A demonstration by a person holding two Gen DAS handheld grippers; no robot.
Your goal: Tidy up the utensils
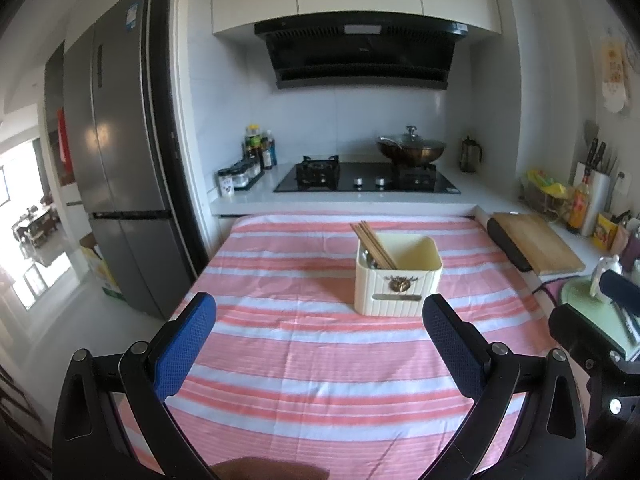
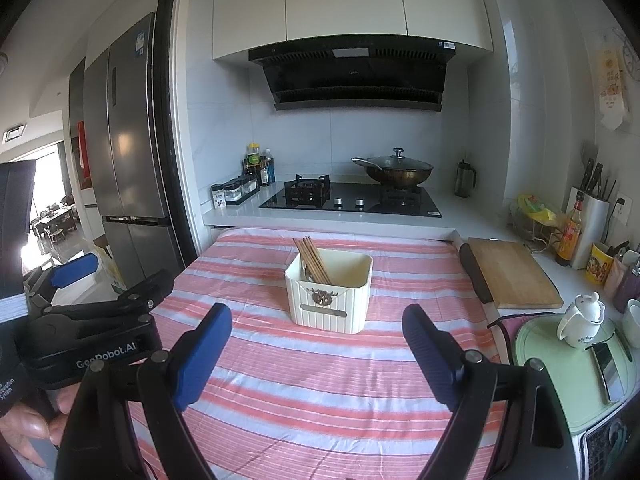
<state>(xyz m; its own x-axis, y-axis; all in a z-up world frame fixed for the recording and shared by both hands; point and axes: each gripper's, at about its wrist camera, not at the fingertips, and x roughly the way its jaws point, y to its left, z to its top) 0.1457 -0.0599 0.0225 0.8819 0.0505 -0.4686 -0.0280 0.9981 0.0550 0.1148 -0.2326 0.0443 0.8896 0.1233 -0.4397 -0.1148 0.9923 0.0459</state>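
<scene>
I am holding both tongs wide apart with nothing between them: left tongs (image 1: pixel 320 320), right tongs (image 2: pixel 316 330). The cream utensil holder (image 2: pixel 329 294) is sitting mid-frame on the striped table (image 2: pixel 320 400) (chopsticks (image 2: pixel 312 258) leaning in its left compartment).

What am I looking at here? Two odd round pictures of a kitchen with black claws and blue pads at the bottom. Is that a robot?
No robot: a person holds a hand-held two-finger gripper in each hand, and each carries a wide-angle camera looking forward along its fingers. One picture comes from the left gripper, the other from the right gripper; both stand open and hold nothing. In the right camera's view you also see the left gripper off to the side, with the person's fingers around it. Ahead lies a pink and white striped cloth. On it stands a cream utensil holder, with wooden chopsticks leaning in its left side. Behind are a gas stove and a lidded wok.
</scene>
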